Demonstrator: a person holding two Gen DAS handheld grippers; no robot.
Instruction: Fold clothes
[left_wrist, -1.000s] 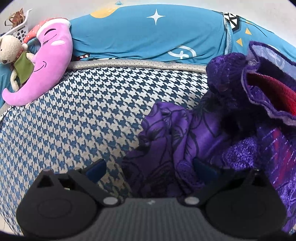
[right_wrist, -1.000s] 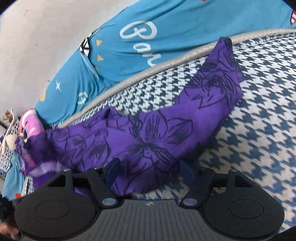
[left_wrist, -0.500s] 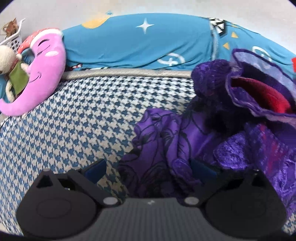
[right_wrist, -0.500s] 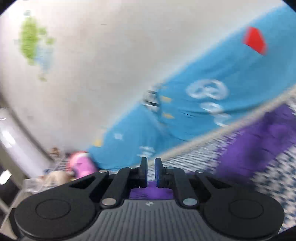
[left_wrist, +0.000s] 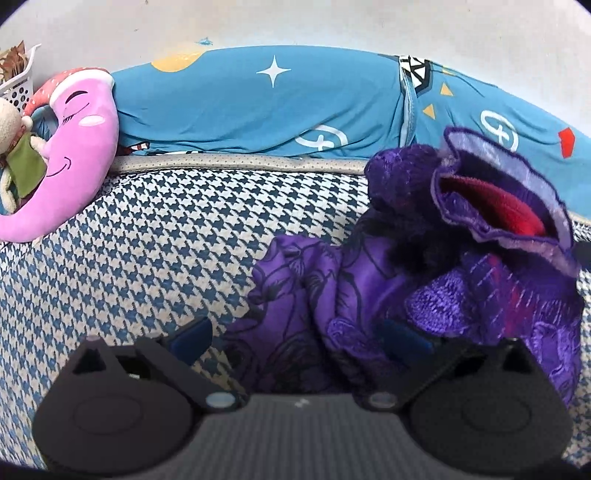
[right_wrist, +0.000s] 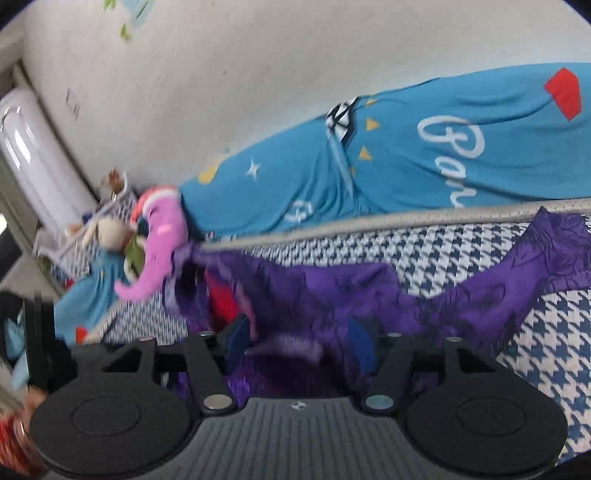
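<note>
A crumpled purple floral garment (left_wrist: 332, 280) with a lace edge and red lining (left_wrist: 491, 206) lies bunched on the blue-and-white houndstooth mattress (left_wrist: 166, 240). My left gripper (left_wrist: 297, 336) is open low over the garment's near edge, with purple folds lying between its blue pads. In the right wrist view the same garment (right_wrist: 480, 295) stretches across the mattress (right_wrist: 546, 343) towards the right. My right gripper (right_wrist: 298, 343) is open, its fingers straddling a blurred bunch of the purple cloth.
A long blue star-print pillow (left_wrist: 240, 107) runs along the wall behind the mattress. A pink moon plush (left_wrist: 81, 147), a teddy (left_wrist: 14, 129) and a white basket (left_wrist: 18, 85) sit at the back left. A white appliance (right_wrist: 33, 162) stands beyond them.
The right gripper shut and swung upward half a second ago; now it is open again, low over the garment's bunched end. The left gripper has barely shifted.
</note>
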